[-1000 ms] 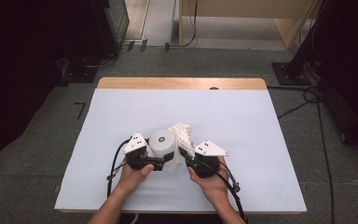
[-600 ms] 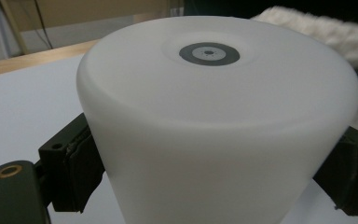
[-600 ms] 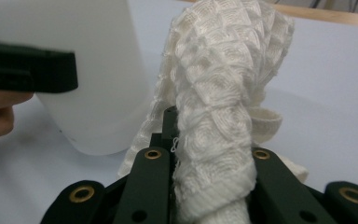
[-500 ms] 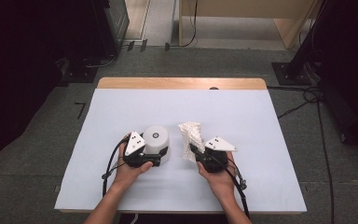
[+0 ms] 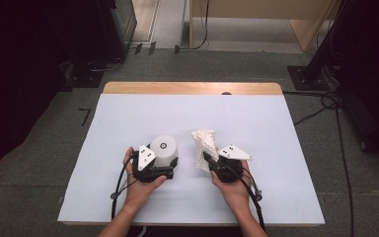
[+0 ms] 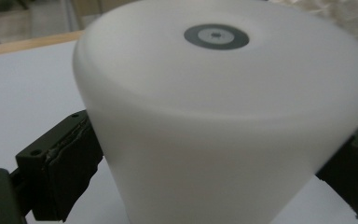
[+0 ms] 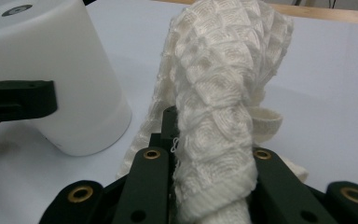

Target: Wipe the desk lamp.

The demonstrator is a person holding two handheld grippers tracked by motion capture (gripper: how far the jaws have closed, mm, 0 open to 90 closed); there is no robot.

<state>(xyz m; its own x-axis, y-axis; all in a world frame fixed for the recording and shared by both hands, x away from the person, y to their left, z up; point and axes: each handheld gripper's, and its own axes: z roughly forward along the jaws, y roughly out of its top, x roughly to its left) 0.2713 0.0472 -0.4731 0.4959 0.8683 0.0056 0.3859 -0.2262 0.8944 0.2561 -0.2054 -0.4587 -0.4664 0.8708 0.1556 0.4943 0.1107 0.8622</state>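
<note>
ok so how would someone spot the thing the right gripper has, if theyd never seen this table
On the pale sheet covering the table, look near its front edge, right of the smooth white cylinder. There the right hand-held gripper pinches a white cloth: limp, bunched, with a waffle-like knit.

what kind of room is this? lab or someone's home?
Likely a lab or recording workspace: a table under a plain white sheet, loose cables on the grey carpeted floor, dark equipment racks behind.
</note>
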